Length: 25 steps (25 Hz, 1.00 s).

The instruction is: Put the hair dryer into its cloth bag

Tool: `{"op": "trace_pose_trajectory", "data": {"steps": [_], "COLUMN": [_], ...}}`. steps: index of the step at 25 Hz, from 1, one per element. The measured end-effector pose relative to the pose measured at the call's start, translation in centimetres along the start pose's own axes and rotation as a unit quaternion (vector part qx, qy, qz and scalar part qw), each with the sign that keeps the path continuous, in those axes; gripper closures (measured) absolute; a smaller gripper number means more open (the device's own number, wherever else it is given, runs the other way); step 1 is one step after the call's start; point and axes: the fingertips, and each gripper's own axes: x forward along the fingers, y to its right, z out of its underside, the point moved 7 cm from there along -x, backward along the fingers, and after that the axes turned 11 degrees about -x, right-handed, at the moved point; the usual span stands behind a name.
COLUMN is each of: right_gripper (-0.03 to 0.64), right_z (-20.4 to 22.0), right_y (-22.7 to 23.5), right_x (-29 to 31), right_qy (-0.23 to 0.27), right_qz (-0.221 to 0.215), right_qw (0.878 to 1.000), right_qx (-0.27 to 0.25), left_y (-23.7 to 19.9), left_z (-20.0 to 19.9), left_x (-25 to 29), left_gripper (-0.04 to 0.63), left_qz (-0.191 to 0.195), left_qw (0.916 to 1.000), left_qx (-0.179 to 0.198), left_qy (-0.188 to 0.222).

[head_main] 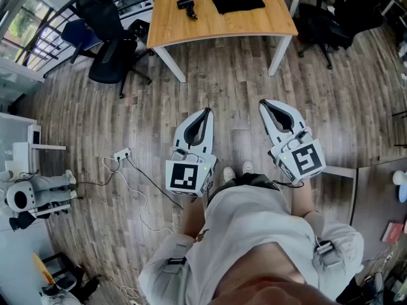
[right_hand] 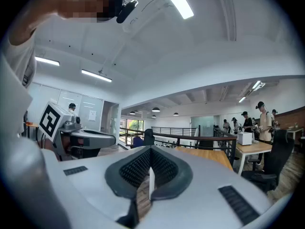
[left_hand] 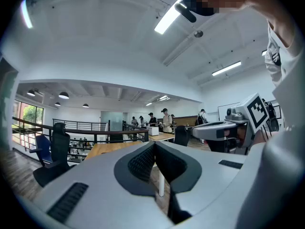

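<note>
Small black hair dryer point(head_main: 187, 6) towards wooden counter's point(head_main: 222, 29) left edge, flat black cloth bag point(head_main: 237, 1) beside: head view only. Left gripper point(head_main: 206, 112), right gripper point(head_main: 264, 104): closed, empty.

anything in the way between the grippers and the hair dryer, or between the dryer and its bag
Nothing visible does. The left gripper and right gripper, both shut and empty, are held over bare floor short of the table. The hair dryer lies on it beside the cloth bag, only bare tabletop between them.
</note>
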Motion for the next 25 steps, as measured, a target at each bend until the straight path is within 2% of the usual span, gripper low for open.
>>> {"op": "trace_pose_trajectory", "data": {"steps": [4, 15, 25], "right_gripper": [0.597, 0.597, 0.597], "right_z": [0.0, 0.7, 1.6], "right_y": [-0.5, 2.1, 4.2], "right_x": [-1.9, -3.6, -2.0], "right_qy": [-0.002, 0.006, 0.000], "right_qz": [-0.009, -0.017, -0.030], "right_qw": [1.000, 1.000, 1.000], "right_qx": [0.010, 0.008, 0.004], "left_y": [1.8, 4.8, 4.7], "left_z": [0.4, 0.3, 0.5], "left_x": [-0.8, 0.0, 2.9], "left_gripper": [0.577, 0.577, 0.577], "left_qz": [-0.001, -0.029, -0.032], "left_qw": [0.9999, 0.9995, 0.9993], "left_qx": [-0.004, 0.006, 0.013], "left_qy": [-0.012, -0.006, -0.016]}}
